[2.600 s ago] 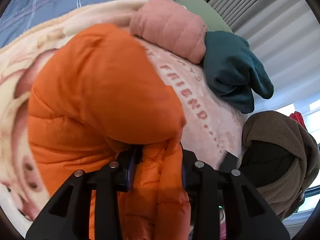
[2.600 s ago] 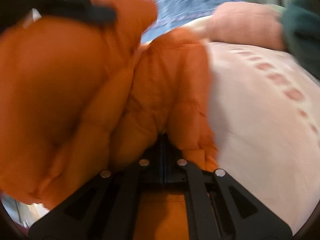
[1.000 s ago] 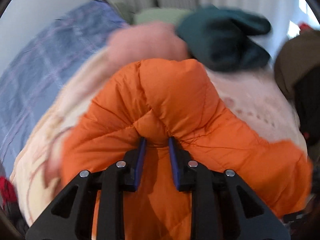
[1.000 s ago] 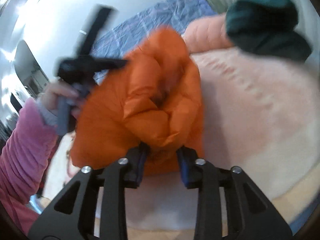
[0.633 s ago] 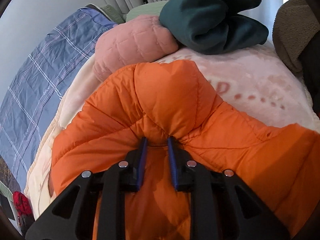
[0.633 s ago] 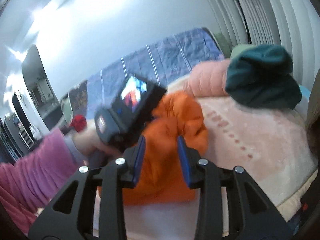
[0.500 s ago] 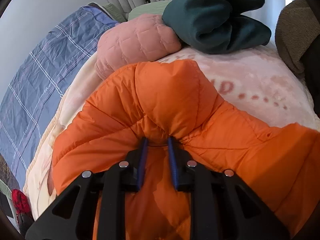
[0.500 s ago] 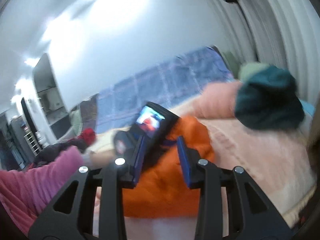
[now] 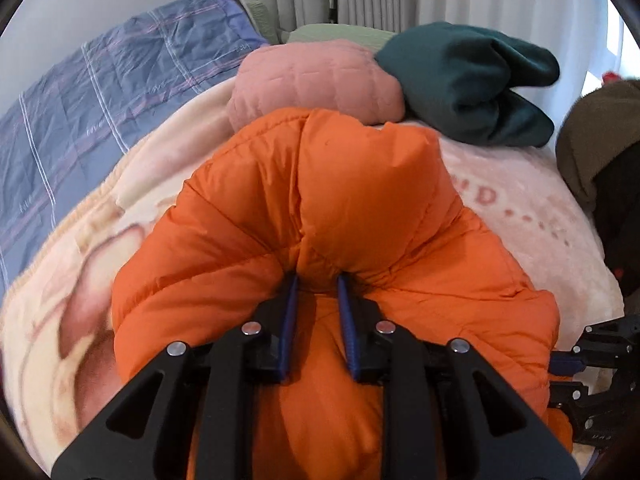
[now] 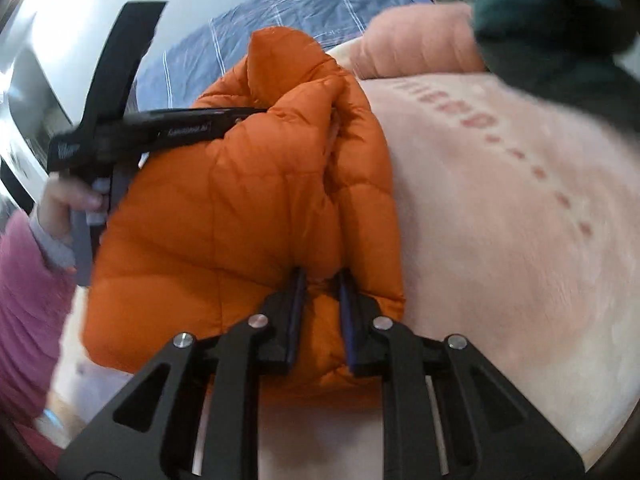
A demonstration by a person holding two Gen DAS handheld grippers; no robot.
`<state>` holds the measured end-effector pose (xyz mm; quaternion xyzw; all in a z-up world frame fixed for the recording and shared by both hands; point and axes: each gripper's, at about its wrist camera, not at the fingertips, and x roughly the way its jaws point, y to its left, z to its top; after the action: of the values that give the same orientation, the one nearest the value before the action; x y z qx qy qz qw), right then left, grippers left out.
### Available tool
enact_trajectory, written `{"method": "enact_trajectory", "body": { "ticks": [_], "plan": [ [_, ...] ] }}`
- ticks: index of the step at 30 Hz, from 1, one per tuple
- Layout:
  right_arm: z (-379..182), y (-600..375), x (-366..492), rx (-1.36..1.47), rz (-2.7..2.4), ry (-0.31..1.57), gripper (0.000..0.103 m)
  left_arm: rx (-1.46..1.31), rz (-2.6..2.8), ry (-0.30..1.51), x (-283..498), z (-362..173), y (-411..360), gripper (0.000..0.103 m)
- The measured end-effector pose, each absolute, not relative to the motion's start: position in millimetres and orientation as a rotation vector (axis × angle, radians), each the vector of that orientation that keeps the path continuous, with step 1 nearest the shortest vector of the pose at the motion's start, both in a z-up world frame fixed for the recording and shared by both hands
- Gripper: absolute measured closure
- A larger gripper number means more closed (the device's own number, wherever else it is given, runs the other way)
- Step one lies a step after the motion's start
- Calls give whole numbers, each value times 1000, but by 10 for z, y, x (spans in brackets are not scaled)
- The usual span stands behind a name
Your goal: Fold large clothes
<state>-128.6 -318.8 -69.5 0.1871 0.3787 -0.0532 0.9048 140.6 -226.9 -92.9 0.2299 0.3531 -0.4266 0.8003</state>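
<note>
Both your grippers pinch folds of the jacket (image 9: 332, 200) on the bed (image 9: 520, 216) — left gripper (image 9: 317, 280), right gripper (image 10: 322, 276). Slick puffy fabric may slip free, and the bundle could spring open if you lift unevenly.

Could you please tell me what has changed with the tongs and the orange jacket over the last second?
The right tongs, which had let go and lifted clear half a second ago, have come back down and closed on the puffy orange down jacket at its near edge. The left tongs stayed clamped on the jacket, which still lies on the pink fleece blanket.
</note>
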Motion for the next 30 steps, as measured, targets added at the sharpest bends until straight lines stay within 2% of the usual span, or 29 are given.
{"method": "enact_trajectory", "body": {
  "ticks": [5, 8, 12, 14, 17, 18, 20, 22, 30],
  "plan": [
    [-697, -3174, -1273, 352, -130, 803, 87, 467, -908, 782, 1423, -899, -2216, 81],
    [-685, -3149, -1313, 337, -137, 806, 86, 426, -951, 791, 1327, -657, -2185, 79],
    [-685, -3077, -1294, 309, -140, 797, 84, 203, -1055, 775, 1407, -207, -2057, 79],
    [-689, -3085, -1240, 309, -135, 802, 84, 201, -1053, 778, 1461, -129, -2189, 79],
    [-701, -3117, -1234, 311, -132, 801, 84, 396, -937, 807, 1577, -385, -2582, 82],
    [-690, -3088, -1270, 310, -135, 801, 84, 476, -857, 859, 1711, -666, -2715, 91],
    [-669, -3092, -1275, 308, -140, 800, 84, 446, -810, 910, 1881, -921, -2730, 97],
    [-674, -3066, -1292, 303, -138, 806, 84, 426, -824, 916, 1897, -989, -2700, 98],
    [-693, -3127, -1246, 312, -127, 817, 84, 625, -728, 793, 1734, -1072, -2768, 99]
  ]
}}
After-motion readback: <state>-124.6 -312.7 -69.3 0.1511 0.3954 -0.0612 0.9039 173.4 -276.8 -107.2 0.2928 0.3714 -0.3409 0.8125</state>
